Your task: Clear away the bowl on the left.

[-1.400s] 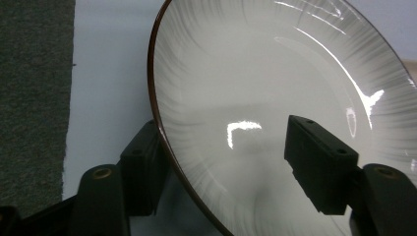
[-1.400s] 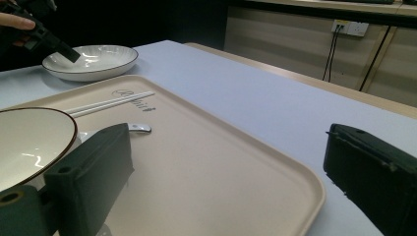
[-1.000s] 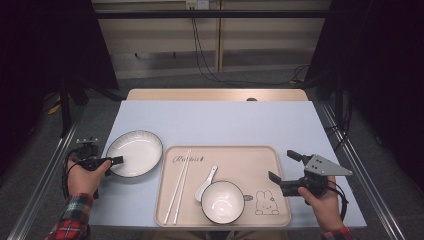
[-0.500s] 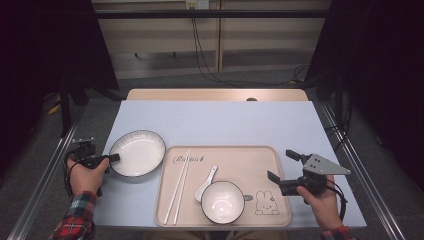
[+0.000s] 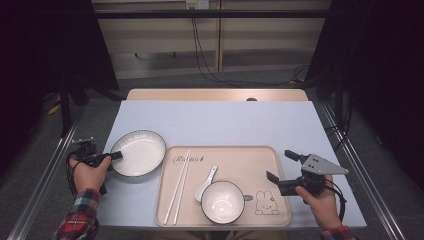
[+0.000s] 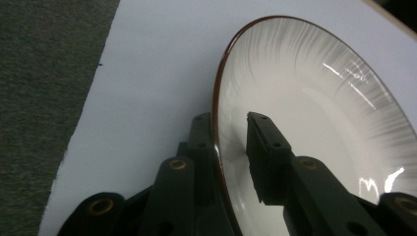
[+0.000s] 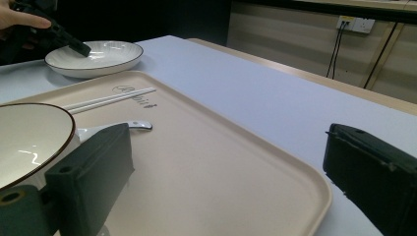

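The plate [image 5: 138, 153] sits on the table [image 5: 215, 122] just left of the tray [image 5: 250, 160], and the left gripper [image 6: 231, 147] has its jaws narrow on the plate's near rim, one inside and one outside. To move it well, keep this grip firm and the plate level, w/o hitting the tray edge. The plate is empty; the tray holds chopsticks [image 5: 178, 186], a spoon [image 5: 205, 183] and an empty bowl [image 5: 223, 202], and the right gripper [image 5: 283, 169] waits wide open over the tray's right edge.

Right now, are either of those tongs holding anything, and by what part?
The left tongs grip the plate by its near rim, one jaw each side. The right tongs are open, holding nothing.
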`<state>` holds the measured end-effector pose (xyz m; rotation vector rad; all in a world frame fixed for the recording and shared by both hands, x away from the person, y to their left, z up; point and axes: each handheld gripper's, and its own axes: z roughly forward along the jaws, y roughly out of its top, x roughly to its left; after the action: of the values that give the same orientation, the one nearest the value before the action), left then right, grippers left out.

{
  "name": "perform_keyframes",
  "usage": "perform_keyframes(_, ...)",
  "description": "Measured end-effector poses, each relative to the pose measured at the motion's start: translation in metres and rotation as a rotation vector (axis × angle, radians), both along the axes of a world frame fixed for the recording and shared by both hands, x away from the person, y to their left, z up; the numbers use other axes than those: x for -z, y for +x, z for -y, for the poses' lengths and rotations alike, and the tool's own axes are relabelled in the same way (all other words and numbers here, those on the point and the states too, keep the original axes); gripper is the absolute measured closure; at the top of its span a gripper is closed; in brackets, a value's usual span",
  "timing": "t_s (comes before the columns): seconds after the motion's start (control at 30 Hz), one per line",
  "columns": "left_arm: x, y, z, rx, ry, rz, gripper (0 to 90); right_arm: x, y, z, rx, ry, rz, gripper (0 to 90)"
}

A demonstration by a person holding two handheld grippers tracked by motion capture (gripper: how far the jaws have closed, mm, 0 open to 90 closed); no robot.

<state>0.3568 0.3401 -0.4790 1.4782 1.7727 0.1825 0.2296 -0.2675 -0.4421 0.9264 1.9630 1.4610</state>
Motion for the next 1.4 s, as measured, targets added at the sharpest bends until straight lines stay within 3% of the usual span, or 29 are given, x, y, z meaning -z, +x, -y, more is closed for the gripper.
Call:
perform_keyframes(0.07,-0.001,0.000,-0.001,-0.035,-0.034,0.013,77.9,0.000,0.000,0.000,-0.005,0.001,0.003,4.1)
perform_keyframes(0.13,-0.005,0.000,-0.004,-0.009,0.013,-0.010,80.9,0.000,0.001,0.000,-0.003,0.001,0.001,4.1)
perform_keyframes(0.27,-0.017,0.004,-0.009,0.000,0.016,-0.030,86.1,0.001,0.005,0.002,0.004,-0.005,-0.002,3.8)
perform_keyframes(0.37,-0.024,0.005,-0.009,0.001,0.021,-0.013,86.7,0.001,0.006,0.003,0.006,-0.005,-0.007,3.9)
perform_keyframes(0.47,-0.035,0.007,-0.005,0.027,0.074,-0.013,86.8,0.001,0.010,0.004,0.020,-0.001,-0.008,4.1)
perform_keyframes(0.53,-0.041,0.009,-0.002,0.039,0.108,0.007,86.8,0.000,0.013,0.005,0.033,0.005,-0.002,4.5)
perform_keyframes(0.7,-0.062,0.012,0.001,0.083,0.124,0.021,86.2,-0.005,0.016,0.003,0.023,-0.006,0.001,4.4)
perform_keyframes(0.73,-0.070,0.013,0.003,0.103,0.164,0.028,85.8,-0.007,0.018,0.002,0.022,-0.004,0.006,4.4)
perform_keyframes(0.83,-0.075,0.014,0.006,0.117,0.184,0.037,85.8,-0.008,0.020,0.003,0.022,0.017,0.002,4.4)
perform_keyframes(0.9,-0.080,0.014,0.007,0.136,0.175,0.033,85.9,-0.008,0.022,0.005,0.029,0.028,-0.005,4.3)
perform_keyframes(0.93,-0.086,0.014,0.009,0.124,0.145,0.043,86.0,-0.007,0.024,0.007,0.026,0.037,-0.013,4.3)
perform_keyframes(1.1,-0.103,0.017,0.014,0.159,0.143,0.074,85.9,-0.006,0.029,0.006,0.029,0.019,-0.018,3.9)
perform_keyframes(1.13,-0.110,0.018,0.021,0.175,0.143,0.093,85.9,-0.005,0.030,0.005,0.023,0.020,-0.019,3.2)
perform_keyframes(1.27,-0.116,0.022,0.036,0.215,0.124,0.103,85.9,-0.003,0.036,0.003,0.035,0.024,-0.031,2.6)
perform_keyframes(1.4,-0.119,0.030,0.064,0.269,0.107,0.128,85.9,-0.003,0.048,0.001,0.051,0.065,-0.078,0.6)
